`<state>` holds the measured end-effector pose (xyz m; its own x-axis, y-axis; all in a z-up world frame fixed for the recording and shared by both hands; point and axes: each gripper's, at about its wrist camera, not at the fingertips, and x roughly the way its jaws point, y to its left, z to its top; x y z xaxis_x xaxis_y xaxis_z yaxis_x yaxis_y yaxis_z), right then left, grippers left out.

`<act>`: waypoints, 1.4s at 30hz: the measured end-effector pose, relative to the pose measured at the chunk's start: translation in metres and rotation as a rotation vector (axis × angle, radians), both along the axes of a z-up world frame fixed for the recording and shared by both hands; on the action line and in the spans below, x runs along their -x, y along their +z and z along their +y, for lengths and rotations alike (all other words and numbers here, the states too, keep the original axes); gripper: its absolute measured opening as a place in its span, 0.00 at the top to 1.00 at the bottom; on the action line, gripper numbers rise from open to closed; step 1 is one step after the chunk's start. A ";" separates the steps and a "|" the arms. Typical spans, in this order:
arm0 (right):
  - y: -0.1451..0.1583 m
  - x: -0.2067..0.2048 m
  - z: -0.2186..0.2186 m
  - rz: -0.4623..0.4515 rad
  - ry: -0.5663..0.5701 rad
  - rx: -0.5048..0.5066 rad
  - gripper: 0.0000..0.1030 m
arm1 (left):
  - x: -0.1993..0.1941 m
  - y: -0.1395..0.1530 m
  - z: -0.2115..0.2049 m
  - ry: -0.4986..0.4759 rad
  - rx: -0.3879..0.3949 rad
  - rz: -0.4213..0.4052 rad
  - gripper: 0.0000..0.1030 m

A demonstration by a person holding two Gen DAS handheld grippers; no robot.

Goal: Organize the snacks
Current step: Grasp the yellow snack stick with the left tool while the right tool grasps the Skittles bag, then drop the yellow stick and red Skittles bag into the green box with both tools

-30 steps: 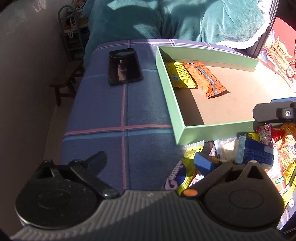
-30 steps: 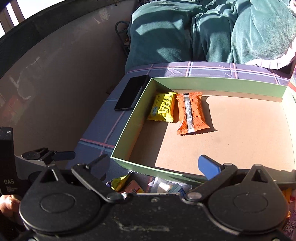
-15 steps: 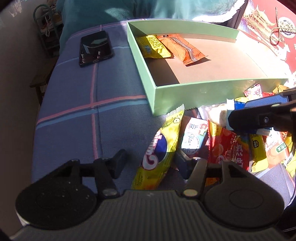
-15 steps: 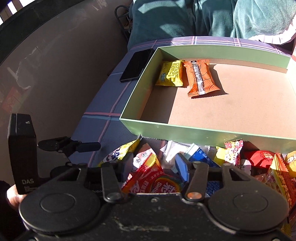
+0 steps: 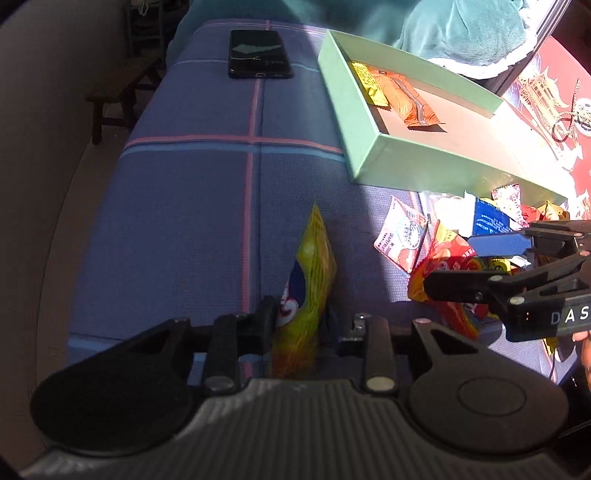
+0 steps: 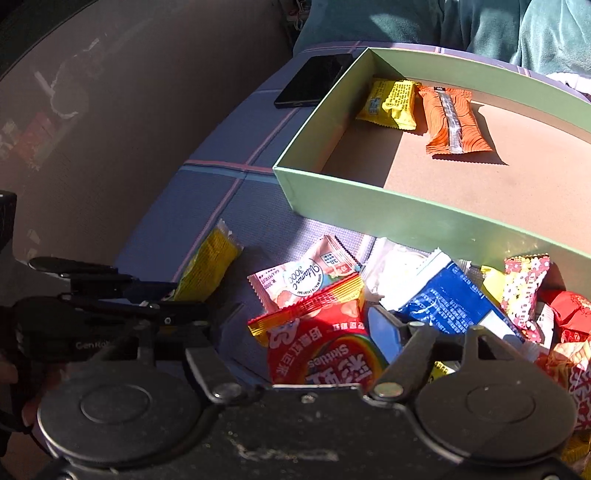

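A yellow snack packet (image 5: 310, 273) stands on edge on the blue checked cloth, and my left gripper (image 5: 300, 317) is closing on its lower end, pads pressing it. The right wrist view shows that same yellow packet (image 6: 210, 266) at the left gripper (image 6: 155, 295). My right gripper (image 6: 306, 332) is opening around a red Skittles packet (image 6: 317, 350), which lies between the fingers without being pinched. From the left wrist view the right gripper (image 5: 480, 266) reaches in from the right over that red packet (image 5: 450, 258). The green box (image 6: 369, 199) holds a yellow bar (image 6: 391, 99) and an orange bar (image 6: 454, 122).
A loose pile of snacks (image 6: 461, 295) lies against the box's near wall. A black phone (image 5: 258, 53) rests on the cloth left of the green box (image 5: 406, 158). A teal blanket (image 6: 517, 33) lies behind, and a red printed sheet (image 5: 546, 99) to the right.
Both grippers came down from over the box to the snack pile. The left jaws closed onto the yellow packet, tipping it on edge. The right jaws narrowed, then widened around the red packet.
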<state>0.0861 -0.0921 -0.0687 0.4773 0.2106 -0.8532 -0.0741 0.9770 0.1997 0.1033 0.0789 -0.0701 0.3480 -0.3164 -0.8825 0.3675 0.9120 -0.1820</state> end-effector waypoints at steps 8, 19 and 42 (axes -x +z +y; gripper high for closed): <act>-0.017 0.008 0.016 0.027 0.024 0.079 0.23 | -0.003 -0.001 -0.004 0.002 -0.092 -0.037 0.35; -0.022 0.012 0.023 0.001 0.025 0.153 0.45 | -0.006 -0.001 -0.021 -0.018 -0.144 -0.114 0.71; 0.038 0.029 -0.039 -0.094 -0.131 -0.124 0.55 | 0.014 0.060 -0.044 0.000 -0.047 -0.137 0.87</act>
<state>0.0569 -0.1309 -0.0305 0.5838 0.2422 -0.7749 0.0283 0.9478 0.3175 0.0893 0.0348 -0.0105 0.4662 -0.2760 -0.8405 0.3861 0.9183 -0.0874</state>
